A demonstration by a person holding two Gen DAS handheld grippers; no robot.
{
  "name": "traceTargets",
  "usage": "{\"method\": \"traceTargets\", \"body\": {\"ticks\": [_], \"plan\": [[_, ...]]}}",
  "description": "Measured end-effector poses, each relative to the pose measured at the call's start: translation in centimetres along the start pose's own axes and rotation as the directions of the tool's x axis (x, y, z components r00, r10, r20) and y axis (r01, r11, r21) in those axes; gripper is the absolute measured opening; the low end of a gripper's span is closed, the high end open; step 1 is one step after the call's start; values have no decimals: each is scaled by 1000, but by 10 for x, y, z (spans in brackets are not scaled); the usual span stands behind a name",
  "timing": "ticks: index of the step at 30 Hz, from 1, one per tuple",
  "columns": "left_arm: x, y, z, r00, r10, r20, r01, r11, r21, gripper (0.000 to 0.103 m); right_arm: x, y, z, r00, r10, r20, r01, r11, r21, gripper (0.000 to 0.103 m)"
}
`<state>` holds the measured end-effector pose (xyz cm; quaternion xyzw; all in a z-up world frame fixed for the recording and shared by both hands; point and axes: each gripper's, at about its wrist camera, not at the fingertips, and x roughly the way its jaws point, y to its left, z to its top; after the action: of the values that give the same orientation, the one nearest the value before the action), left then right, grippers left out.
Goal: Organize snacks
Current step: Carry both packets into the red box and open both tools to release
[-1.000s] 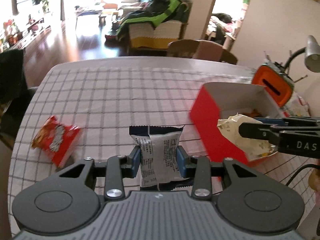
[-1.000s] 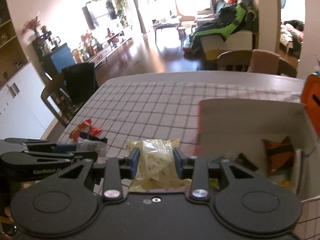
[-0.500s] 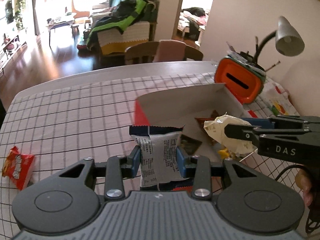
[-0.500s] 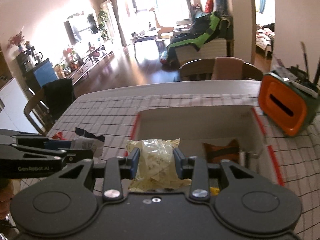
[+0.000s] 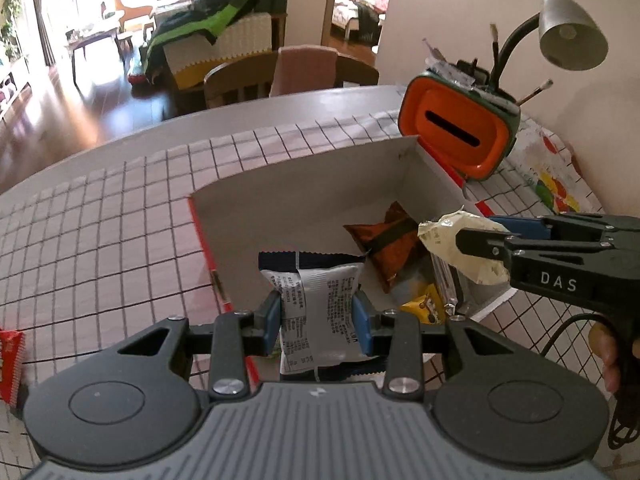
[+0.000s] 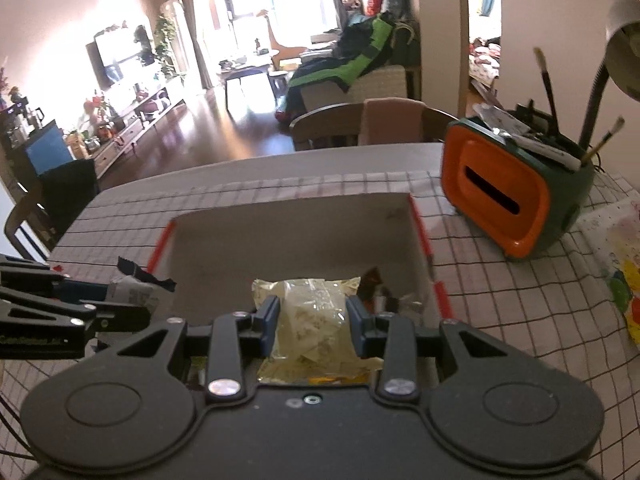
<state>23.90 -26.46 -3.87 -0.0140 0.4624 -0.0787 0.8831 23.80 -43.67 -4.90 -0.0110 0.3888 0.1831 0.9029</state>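
Your left gripper (image 5: 318, 314) tips downward over the near left corner of the box (image 5: 304, 184), and its blue pads squeeze a white pack (image 5: 320, 300) from both sides. The pack stands up between them, its dark top edge (zigzag cut) poking above the pads. Far to the left, a red pack (image 5: 10, 364) lies flat on the cloth (image 5: 120, 232), well away from the box.

Your right gripper (image 6: 312, 326) also tips downward, over the box's near edge, and it is clamped tight on a yellow pack (image 6: 310, 316). In the left view you can see it reach in from the right, with a few of your fingers (image 5: 606, 356) curled on its handle.

Inside the box lies an orange pack (image 5: 390, 240), with more packs beside it that are too blurry to name.

The table wears a white cloth with thin dark squares. To the right of the box stands an orange holder (image 6: 504, 200) with brushes in it, just beside the box's far right corner. A grey lamp (image 5: 568, 28) bends over it. Behind the table are a chair (image 6: 360, 124), a sofa piled with green and black clothes (image 6: 348, 68), and a bright window.
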Motion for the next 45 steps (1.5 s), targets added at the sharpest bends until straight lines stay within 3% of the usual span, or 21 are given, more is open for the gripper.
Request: {"method": "traceTargets", "body": {"ticks": [10,20,30,45], "plan": [[52,-10,16,995,34,-89,-35,999,-7,37,28,-23,-7,997,-37,-61,36,999,-14,35],[94,-13,23,978,74,-194,-75,997,3,37,49,-13,-15,994,-27,-105,20,997,-68,35],[115,-14,17,964,70,-257,-66,998,23,37,58,-3,-28,984,-37,-173,13,990,-138,35],[97,-8,12,976,17,-219,-16,1000,5,45,48,-13,-24,983,-19,-183,3,996,-87,38]]}}
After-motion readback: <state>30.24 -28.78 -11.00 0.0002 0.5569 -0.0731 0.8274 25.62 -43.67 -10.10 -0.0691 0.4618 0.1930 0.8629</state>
